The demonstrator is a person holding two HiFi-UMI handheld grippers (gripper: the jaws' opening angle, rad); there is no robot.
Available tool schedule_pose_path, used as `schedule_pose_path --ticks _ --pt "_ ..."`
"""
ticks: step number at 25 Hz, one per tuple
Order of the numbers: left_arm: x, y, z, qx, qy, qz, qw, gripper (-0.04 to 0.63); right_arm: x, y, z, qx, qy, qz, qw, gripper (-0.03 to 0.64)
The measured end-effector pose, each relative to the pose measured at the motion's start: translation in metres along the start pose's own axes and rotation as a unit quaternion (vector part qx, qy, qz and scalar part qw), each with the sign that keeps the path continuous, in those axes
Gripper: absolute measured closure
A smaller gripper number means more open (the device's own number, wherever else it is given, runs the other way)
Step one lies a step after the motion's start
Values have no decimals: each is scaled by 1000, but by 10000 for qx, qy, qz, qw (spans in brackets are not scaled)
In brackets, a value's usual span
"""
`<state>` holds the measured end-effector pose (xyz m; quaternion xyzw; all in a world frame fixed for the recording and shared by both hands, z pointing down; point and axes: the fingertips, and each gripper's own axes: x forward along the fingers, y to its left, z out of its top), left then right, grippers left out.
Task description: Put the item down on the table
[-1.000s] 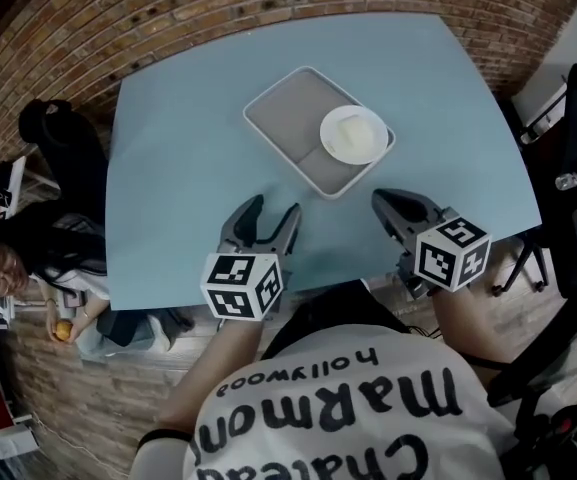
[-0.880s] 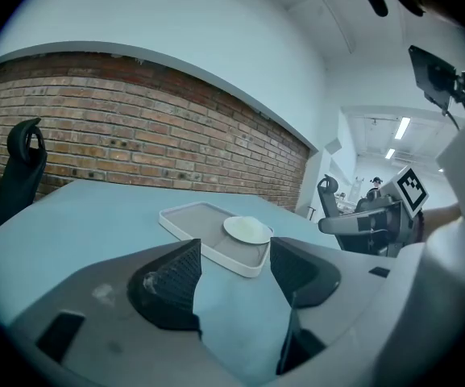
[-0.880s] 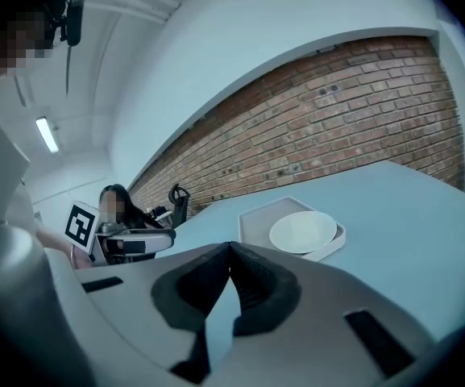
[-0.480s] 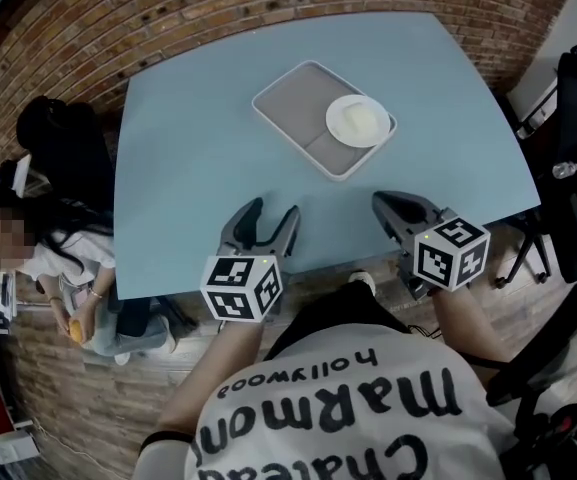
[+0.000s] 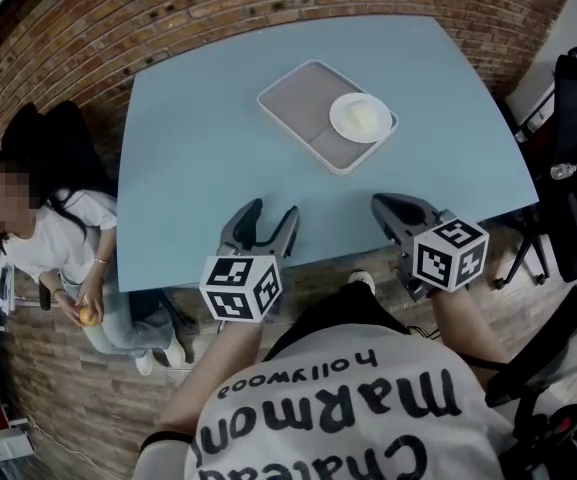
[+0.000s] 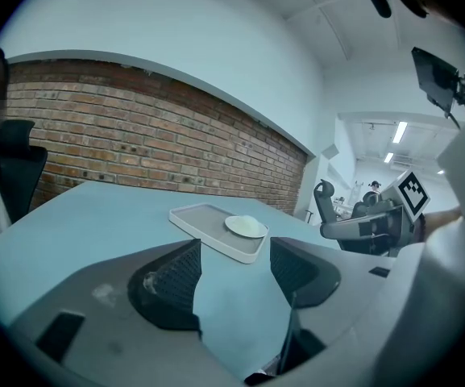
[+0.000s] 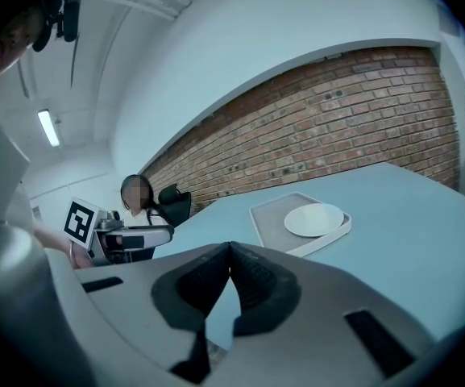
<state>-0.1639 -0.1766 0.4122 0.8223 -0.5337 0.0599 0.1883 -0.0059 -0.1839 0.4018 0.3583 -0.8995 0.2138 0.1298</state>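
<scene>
My left gripper (image 5: 273, 210) hovers spread and empty, right gripper (image 5: 381, 202) pinched on nothing, with the white round plate (image 5: 361, 117) on its grey rectangular tray (image 5: 298, 103) at twelve o'clock.

One table (image 5: 198, 118), one tray (image 5: 296, 96), one plate (image 5: 361, 117), two grippers (image 5: 273, 210) (image 5: 386, 206), one seated person (image 5: 53, 240).
</scene>
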Motion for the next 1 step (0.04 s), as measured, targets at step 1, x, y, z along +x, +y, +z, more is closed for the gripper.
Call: schedule_pose_path --ticks 1 --pt "-2 1 -1 2 -5 6 10000 333 0 2 -1 6 2 4 10000 607"
